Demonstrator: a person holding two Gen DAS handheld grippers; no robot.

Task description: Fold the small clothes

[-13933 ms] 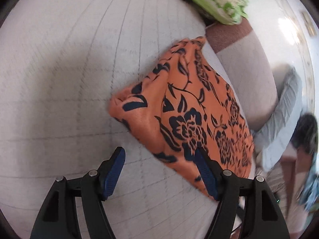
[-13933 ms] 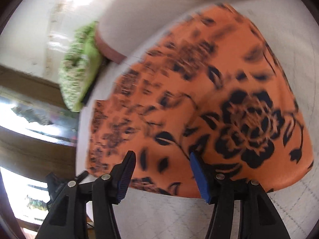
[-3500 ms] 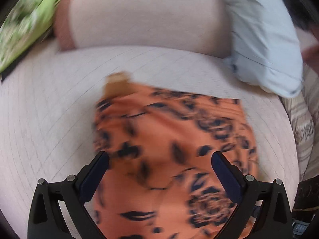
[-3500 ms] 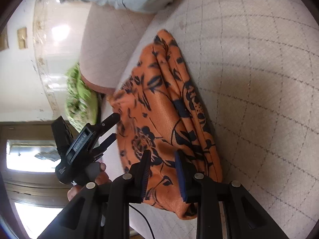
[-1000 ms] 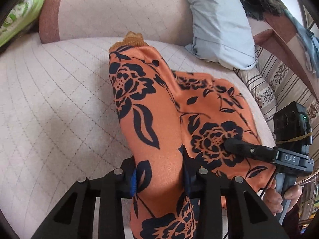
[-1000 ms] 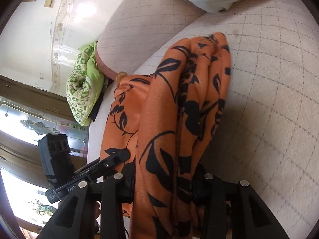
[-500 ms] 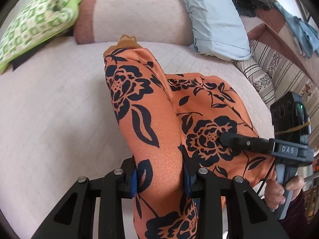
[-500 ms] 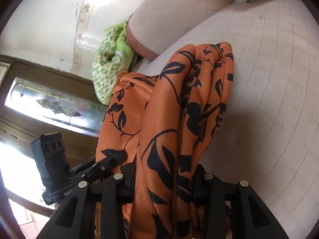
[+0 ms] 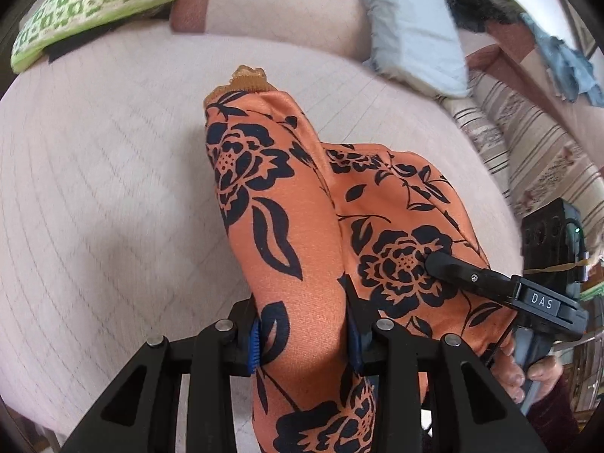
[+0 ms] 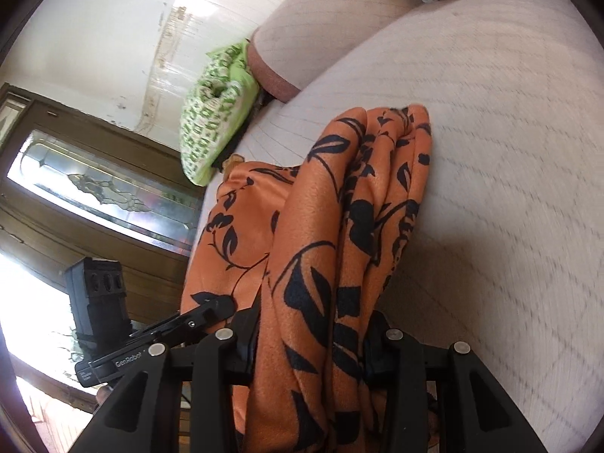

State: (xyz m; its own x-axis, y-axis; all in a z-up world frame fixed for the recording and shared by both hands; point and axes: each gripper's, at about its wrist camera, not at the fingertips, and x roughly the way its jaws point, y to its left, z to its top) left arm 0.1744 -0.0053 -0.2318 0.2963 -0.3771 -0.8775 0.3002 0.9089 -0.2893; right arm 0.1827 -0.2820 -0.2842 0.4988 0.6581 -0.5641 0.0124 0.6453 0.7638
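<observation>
On the far left a green patterned cushion [image 9: 94, 3] lies at the edge of the pale quilted sofa seat [image 9: 113, 207]. My left tongs [image 9: 302, 334] are clamped on a bunched fold of the orange garment with black flowers [image 9: 279, 204], the blue pads pressing the cloth from both sides. The garment stretches away from me across the seat, its brown ribbed cuff [image 9: 247, 79] at the far end. To the right the cloth spreads wider, and there my right tongs [image 10: 307, 347] pinch another gathered bundle of it; in their own view the folds run up between the black fingers [image 10: 222, 355] and the far end rests on the seat. My right hand [image 9: 524, 370] wraps that handle at the near right. Further right, a pale blue pillow [image 9: 411, 34] leans on the backrest [image 9: 287, 3], with a striped cushion [image 9: 528, 143] beyond.
</observation>
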